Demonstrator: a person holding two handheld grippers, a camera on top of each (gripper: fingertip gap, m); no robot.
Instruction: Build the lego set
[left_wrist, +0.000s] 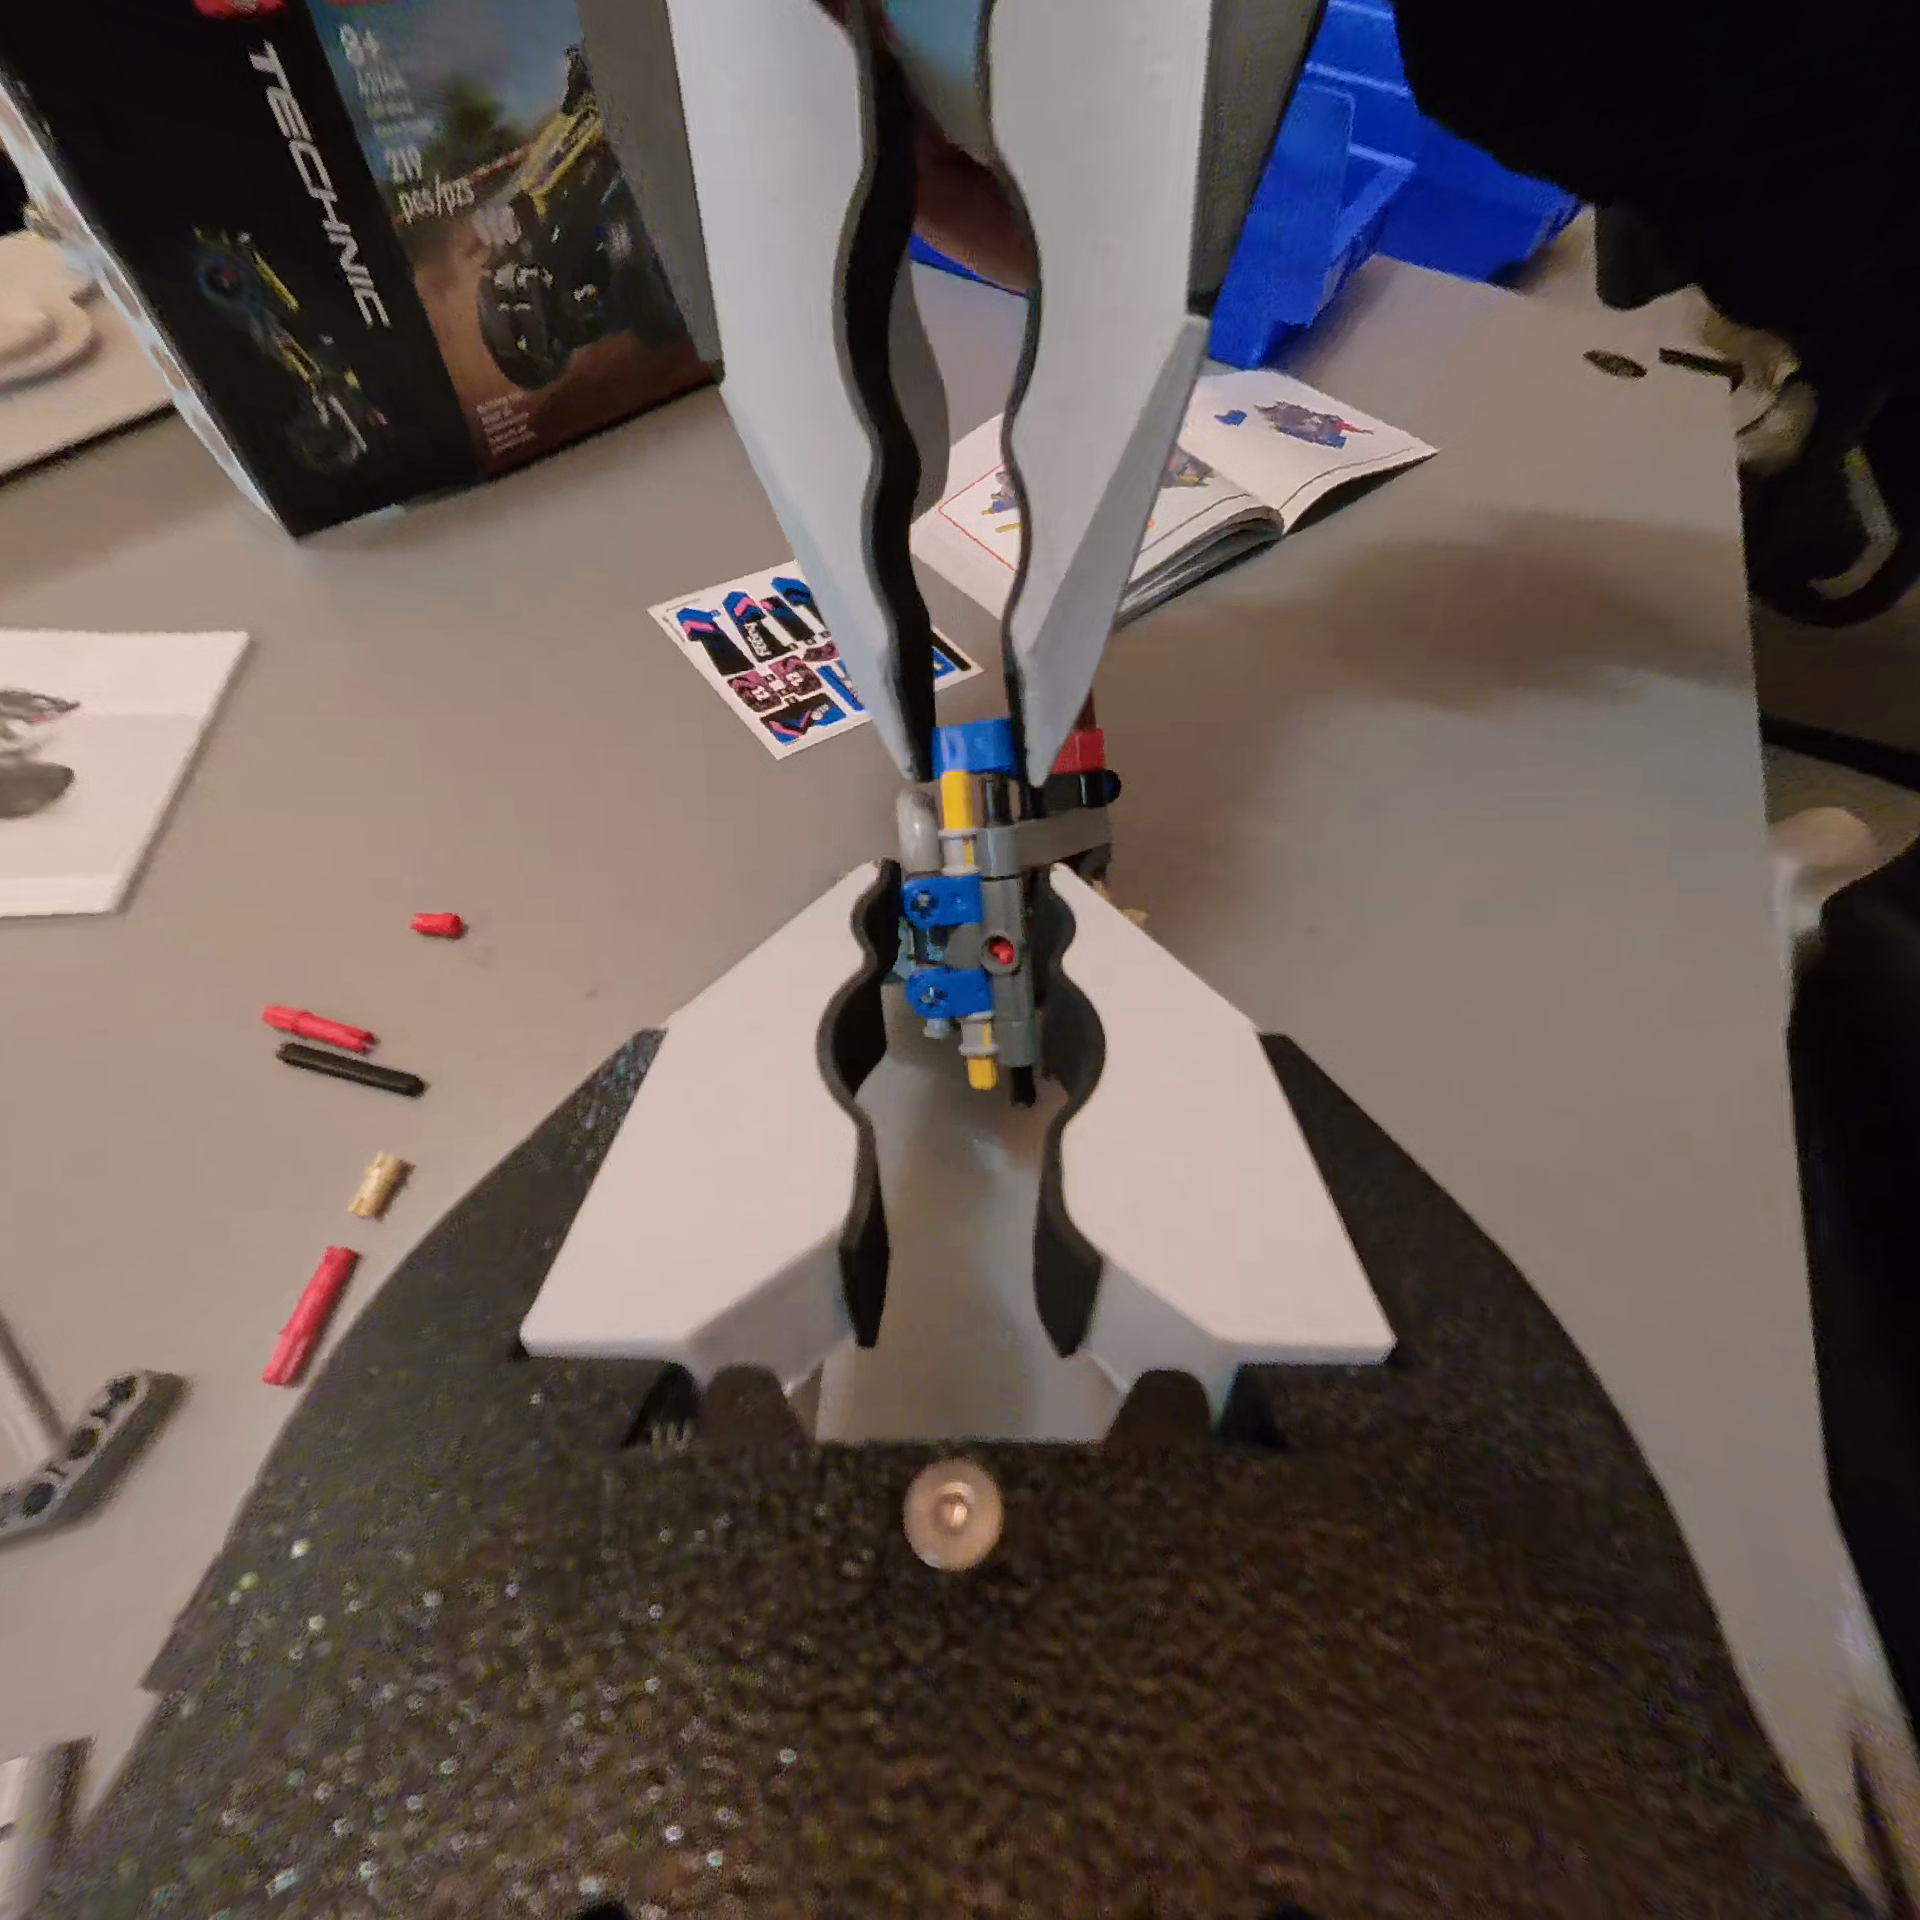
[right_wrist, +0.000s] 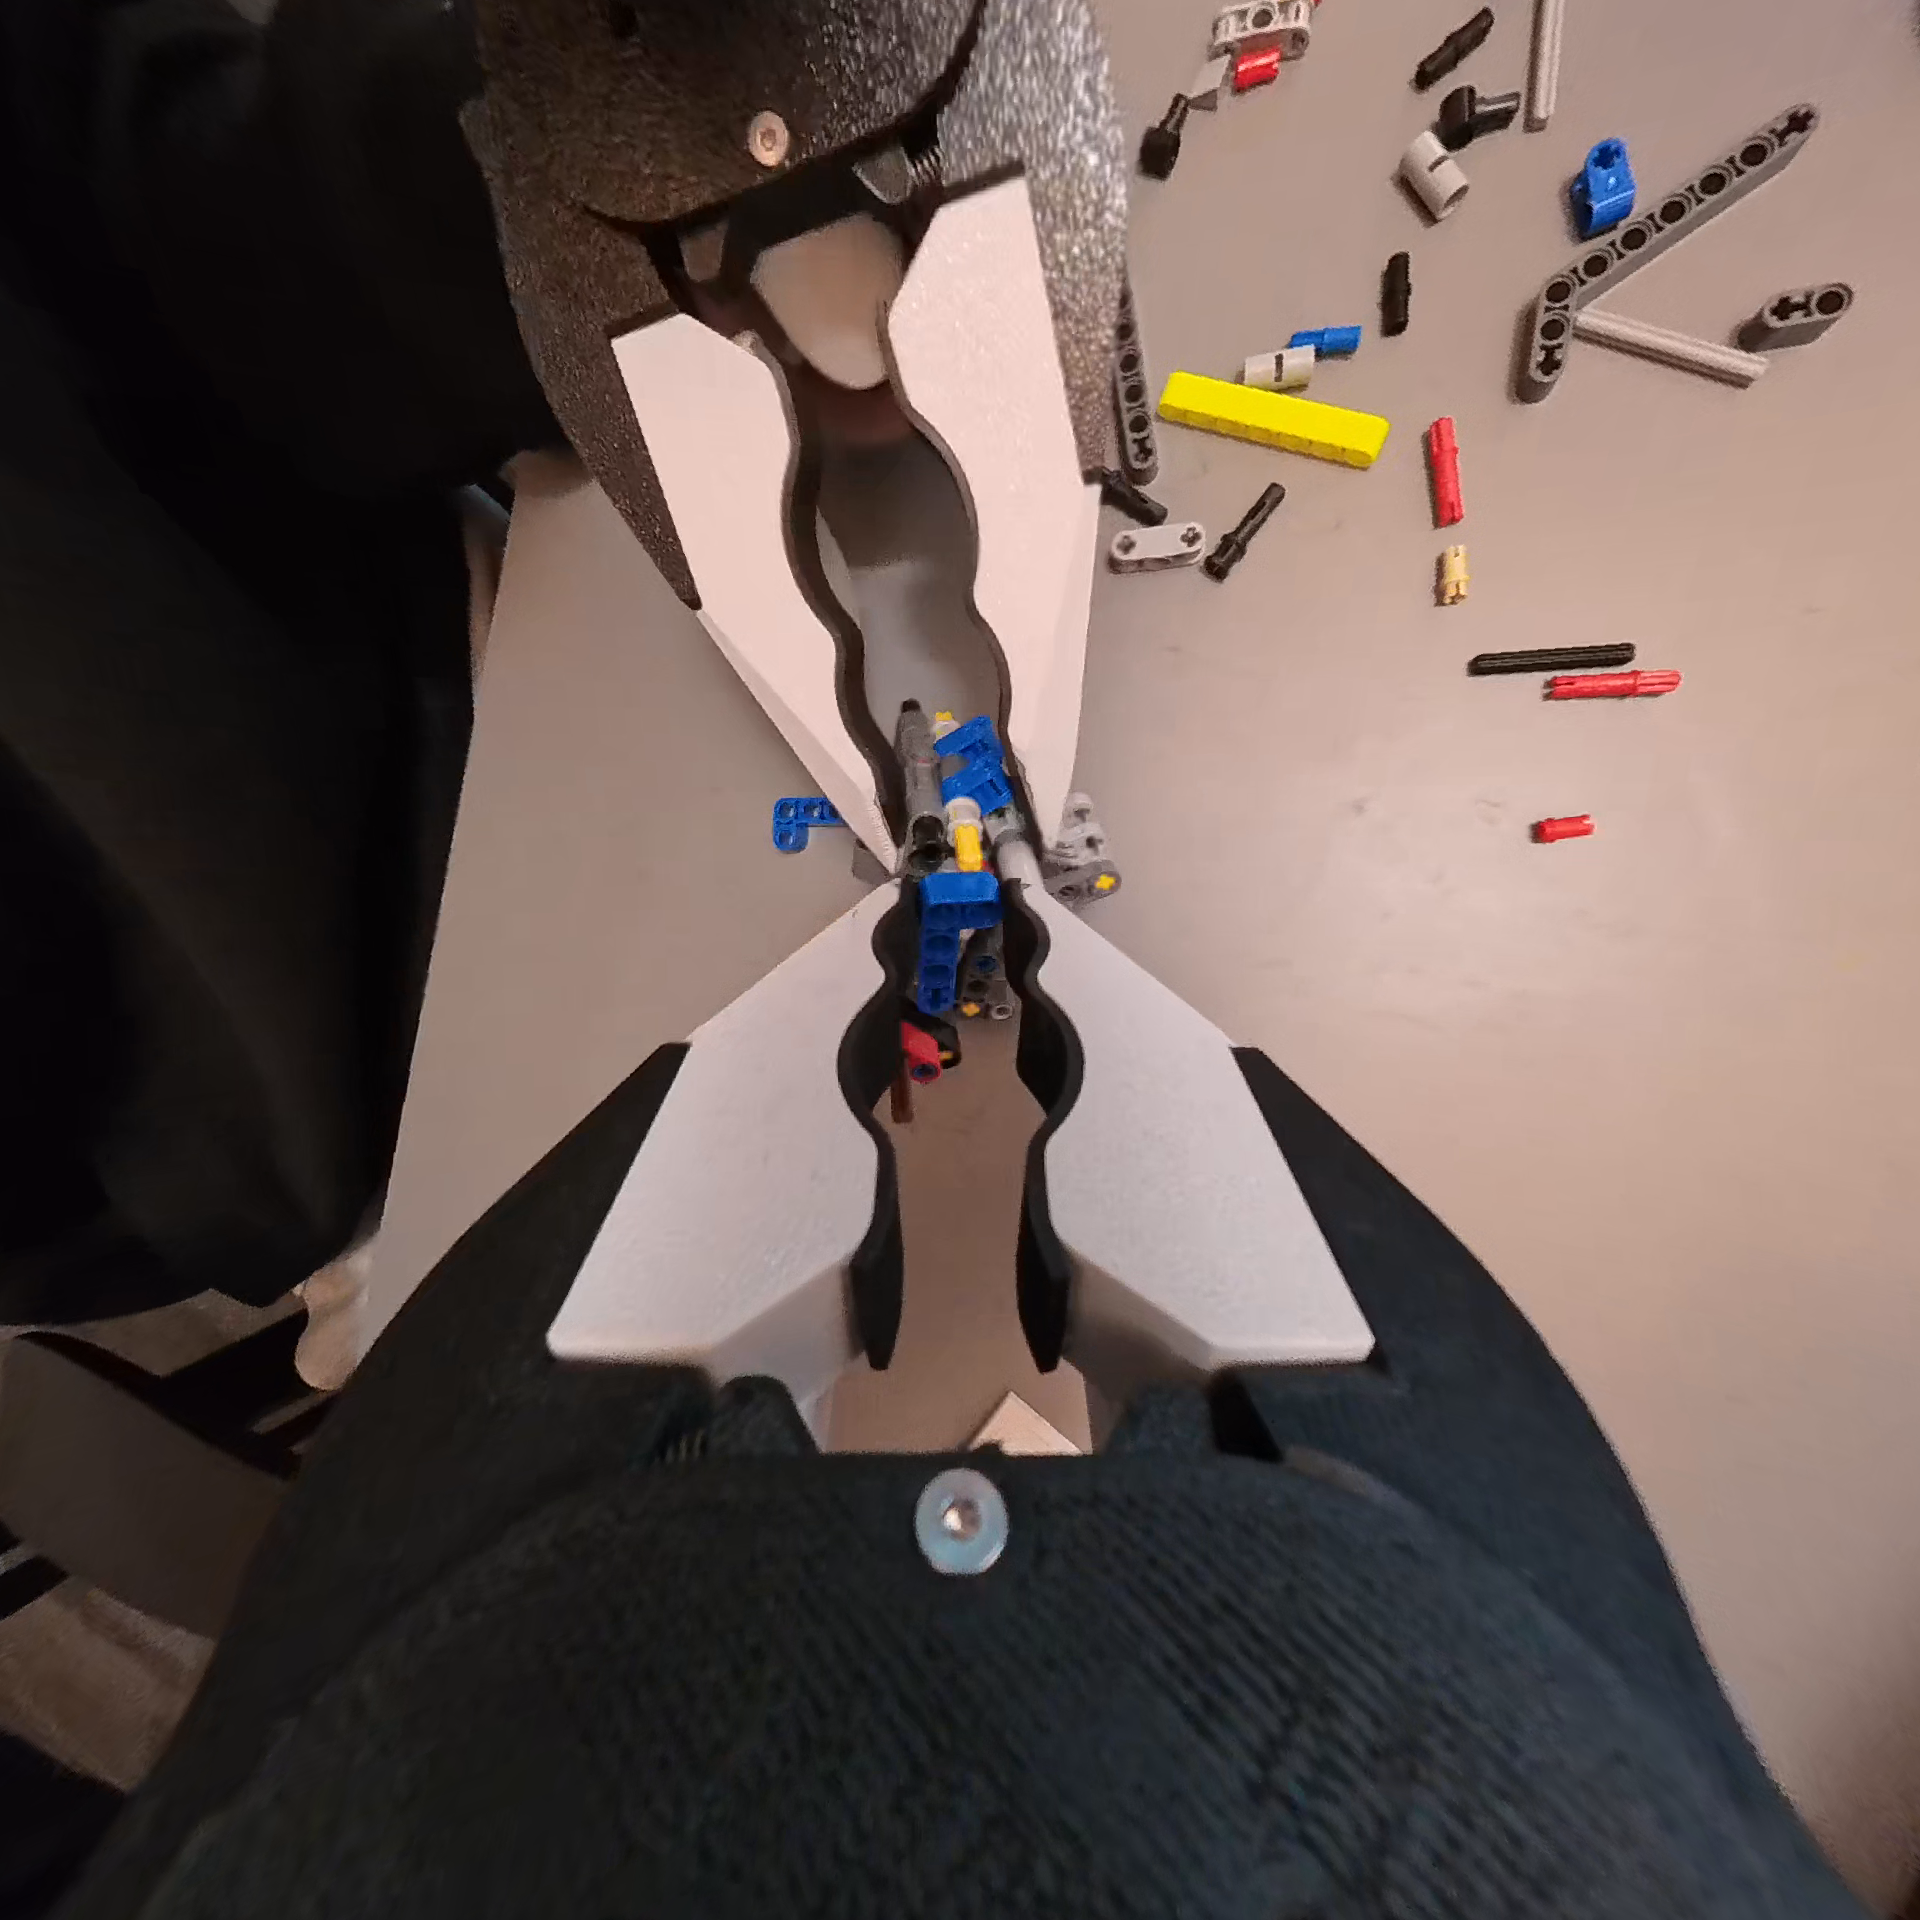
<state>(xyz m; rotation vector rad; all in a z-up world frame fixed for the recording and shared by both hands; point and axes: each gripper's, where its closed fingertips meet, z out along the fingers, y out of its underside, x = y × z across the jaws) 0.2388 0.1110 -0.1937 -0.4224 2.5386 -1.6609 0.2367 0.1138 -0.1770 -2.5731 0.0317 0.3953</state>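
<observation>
A small lego assembly (left_wrist: 961, 935) of blue, grey, yellow and red parts is held just above the grey table (left_wrist: 1455, 935). My left gripper (left_wrist: 971, 883) is shut on its near end. My right gripper (left_wrist: 977, 774) comes in from the far side and is shut on the blue part at its top. In the right wrist view, my right gripper (right_wrist: 961, 914) clamps the blue beam of the assembly (right_wrist: 951, 935), and the left gripper (right_wrist: 956, 831) grips the far end, tip to tip with it.
The set's box (left_wrist: 343, 260), a sticker sheet (left_wrist: 748, 665), an open booklet (left_wrist: 1278, 457) and a blue bin (left_wrist: 1382, 187) lie behind. Loose red pins (left_wrist: 317, 1023), a black axle (left_wrist: 348, 1070), a yellow beam (right_wrist: 1273, 419) and a grey angled beam (right_wrist: 1652, 239) lie beside.
</observation>
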